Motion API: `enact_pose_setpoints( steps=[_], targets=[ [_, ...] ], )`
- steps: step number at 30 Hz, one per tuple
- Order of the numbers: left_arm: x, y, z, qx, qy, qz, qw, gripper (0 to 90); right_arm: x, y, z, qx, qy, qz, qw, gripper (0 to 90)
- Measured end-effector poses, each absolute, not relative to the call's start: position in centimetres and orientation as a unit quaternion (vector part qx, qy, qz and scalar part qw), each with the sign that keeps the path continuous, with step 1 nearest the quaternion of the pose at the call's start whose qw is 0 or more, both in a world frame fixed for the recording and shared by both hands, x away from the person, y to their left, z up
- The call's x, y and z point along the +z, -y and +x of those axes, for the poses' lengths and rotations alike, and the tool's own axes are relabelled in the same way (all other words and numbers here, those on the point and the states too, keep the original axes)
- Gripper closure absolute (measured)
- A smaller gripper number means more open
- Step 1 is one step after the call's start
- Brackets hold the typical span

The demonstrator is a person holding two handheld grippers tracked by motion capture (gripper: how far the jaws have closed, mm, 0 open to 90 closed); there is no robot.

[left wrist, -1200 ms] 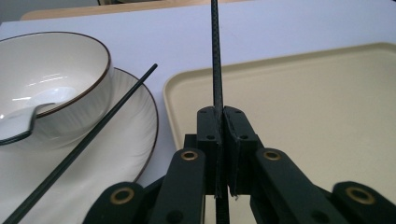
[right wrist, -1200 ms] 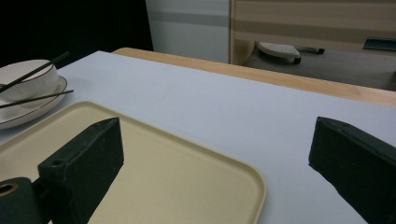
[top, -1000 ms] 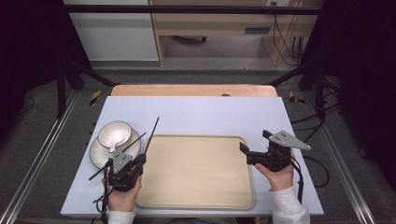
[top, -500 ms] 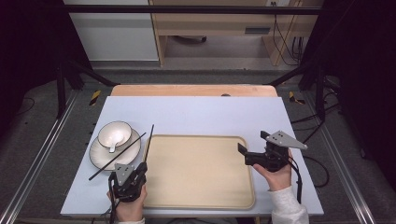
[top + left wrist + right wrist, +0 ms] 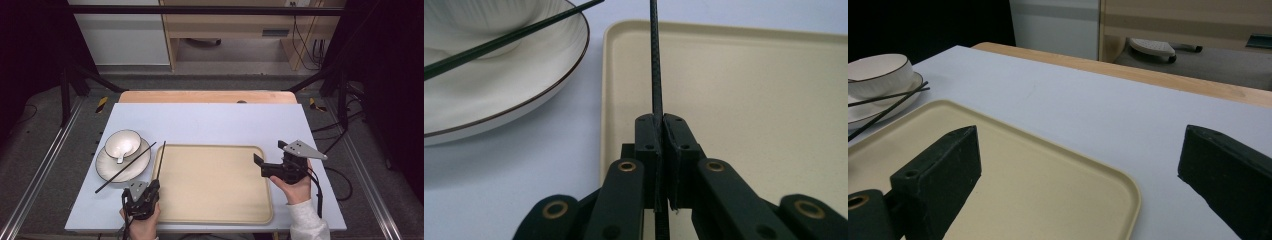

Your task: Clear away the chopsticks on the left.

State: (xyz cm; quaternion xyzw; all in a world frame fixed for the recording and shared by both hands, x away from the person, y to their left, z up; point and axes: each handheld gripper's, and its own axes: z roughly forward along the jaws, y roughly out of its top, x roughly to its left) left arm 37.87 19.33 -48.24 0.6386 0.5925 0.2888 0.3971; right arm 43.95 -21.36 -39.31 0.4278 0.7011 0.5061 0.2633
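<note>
- left claw (image 5: 148, 191) clamps one black chopstick (image 5: 160, 160) at its near end, over left rim of tray (image 5: 215, 200); thin rod could pivot or slip in the pads
- long free tip may knock second chopstick (image 5: 125, 167) off plate (image 5: 111, 172) or hit bowl (image 5: 123, 143)
- set on the rim, it may roll onto bench (image 5: 210, 122)
- right claw (image 5: 265, 166) wide, empty, near tray's right edge

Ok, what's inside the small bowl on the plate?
In the high view the bowl holds a white spoon, its handle resting over the near rim onto the plate. The bowl's wall hides whatever may sit low against its near side.
</note>
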Motion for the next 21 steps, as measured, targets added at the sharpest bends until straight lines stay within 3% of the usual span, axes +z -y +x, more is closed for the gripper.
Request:
enact_pose_setpoints(
  steps=[21],
  targets=[
    [-48.88, -19.19, 38.61, 0.274, -0.604, 0.651, 0.368, 85.2, -39.61, 20.99, 44.11, 0.499, -0.708, 0.426, 0.261, 3.8]
  ],
)
